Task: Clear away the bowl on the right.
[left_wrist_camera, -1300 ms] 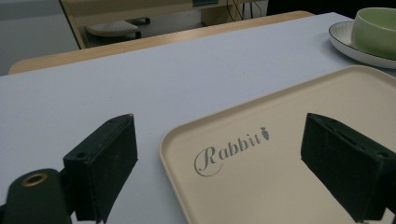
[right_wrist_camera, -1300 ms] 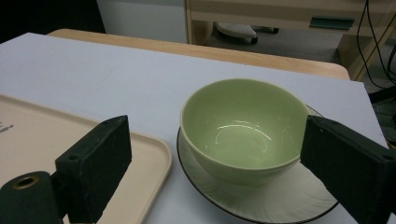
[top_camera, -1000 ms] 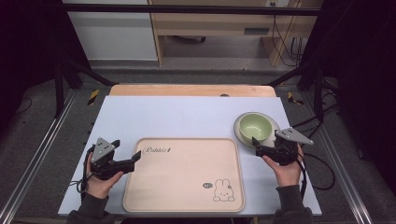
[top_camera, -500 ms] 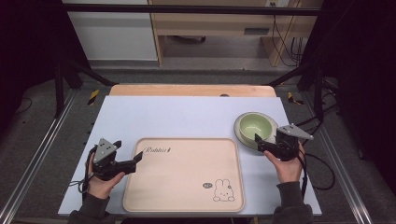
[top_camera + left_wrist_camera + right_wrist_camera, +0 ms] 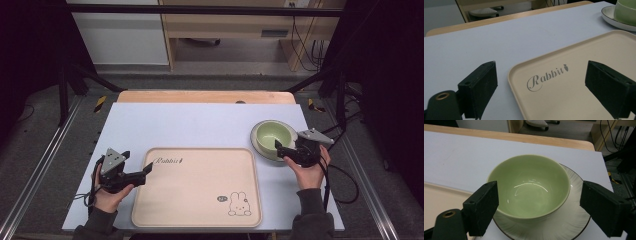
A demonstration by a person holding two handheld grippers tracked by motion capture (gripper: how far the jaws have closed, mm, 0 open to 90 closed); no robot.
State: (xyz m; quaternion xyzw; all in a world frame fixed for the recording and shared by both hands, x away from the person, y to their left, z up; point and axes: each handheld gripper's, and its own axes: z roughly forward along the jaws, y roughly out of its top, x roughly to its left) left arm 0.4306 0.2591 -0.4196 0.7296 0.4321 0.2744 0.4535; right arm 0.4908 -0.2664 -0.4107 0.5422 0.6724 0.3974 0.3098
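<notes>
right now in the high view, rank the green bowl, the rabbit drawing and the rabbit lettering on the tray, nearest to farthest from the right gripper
1. green bowl, just left of the right gripper.
2. rabbit drawing, tray's near right corner.
3. Rabbit lettering, tray's far left corner.

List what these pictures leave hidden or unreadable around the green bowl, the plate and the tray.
- Plate: in the right gripper view its middle is covered by the green bowl; its near rim is cut by the bottom edge and the jaws.
- Beige tray: in the left gripper view its near and right parts run off the frame.
- Small round mark beside the rabbit drawing on the tray: too small to read in the high view.
</notes>
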